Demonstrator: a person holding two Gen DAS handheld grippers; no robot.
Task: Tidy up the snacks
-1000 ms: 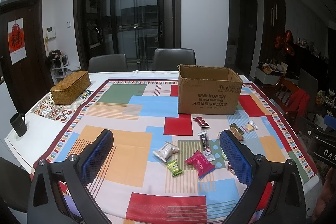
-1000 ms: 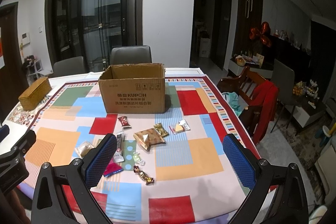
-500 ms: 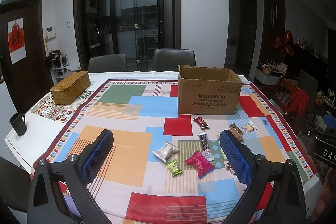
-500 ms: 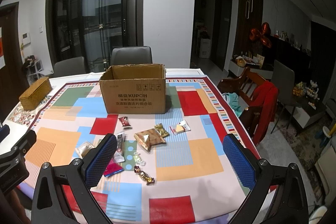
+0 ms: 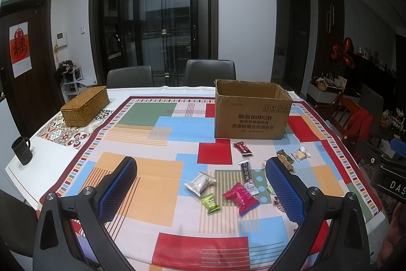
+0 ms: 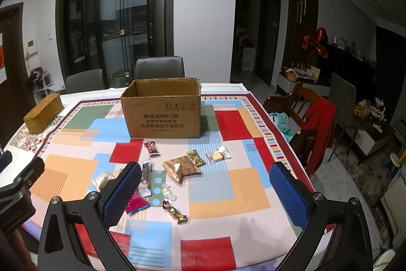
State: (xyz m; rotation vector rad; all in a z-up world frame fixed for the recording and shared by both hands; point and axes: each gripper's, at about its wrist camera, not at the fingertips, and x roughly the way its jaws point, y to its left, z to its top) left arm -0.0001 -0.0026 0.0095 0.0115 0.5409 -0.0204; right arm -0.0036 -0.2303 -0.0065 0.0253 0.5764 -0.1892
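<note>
Left wrist view
Left tool: hovered above the near part of the table, its blue pads spread wide apart with nothing between them.
Snacks: lay loose on the patterned cloth, in front of the cardboard box and toward the right pad.
Black stick pack: long axis ran away from the camera, toward the box.
Pink packet: lay slanted, just beside the stick pack's near end.
Green candy: sat just left of the pink packet.
White packet: lay farther left, tilted.
Dark red packet: lay nearest the box, apart from the others.
Surroundings: a woven basket stood at the far left of the table, a black mug near the left edge, two chairs behind.

Right wrist view
Right tool: held over the near table edge, pads far apart and gripping nothing.
Box: open at the top, printed side facing the camera.
Tan bag: lay in the middle of the group, with a gold candy touching its far corner.
Clear cracker pack: sat just right of the gold candy.
Foil candies: formed a short row nearest the camera.
In the way: the left pad covered part of the stick pack and pink packet.
</note>
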